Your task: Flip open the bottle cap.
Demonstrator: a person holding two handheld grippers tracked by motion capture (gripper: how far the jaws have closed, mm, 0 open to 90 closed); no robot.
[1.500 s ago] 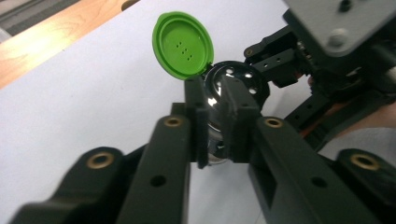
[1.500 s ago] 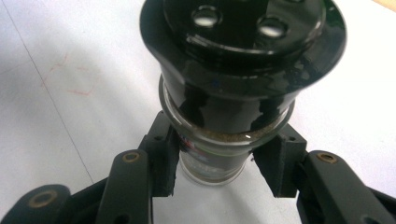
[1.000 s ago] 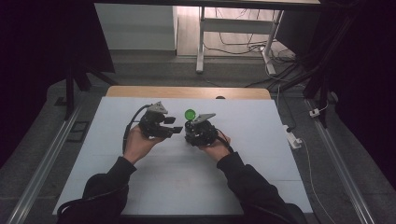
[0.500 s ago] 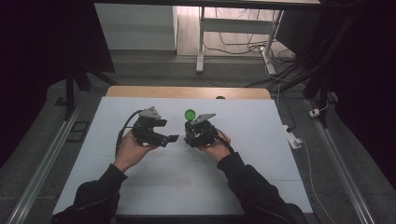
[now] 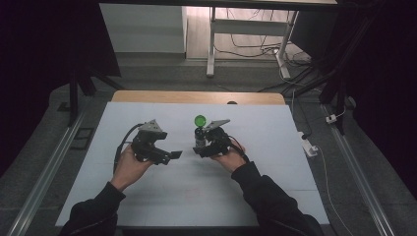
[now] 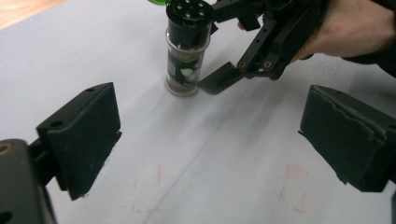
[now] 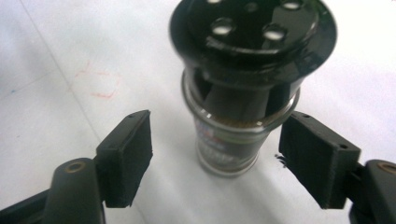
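One small spice jar (image 5: 199,135) stands upright on the white surface (image 5: 275,147) in the high view, its green flip lid (image 5: 200,120) raised, just ahead of the right claw (image 5: 200,149); the left claw (image 5: 173,155) sits apart.

From the left gripper view, that claw's jaws have just been opening and stand wide with nothing between them. The jar (image 6: 186,65) looks light, stiff, breakable glass, roughly half full of brownish seasoning.

Seen in the right gripper view, the jaws have just been opening and flank the jar (image 7: 231,140) without pressing. Smooth sides may slip, so I would grip the glass body low, below the black shaker top (image 7: 254,32).
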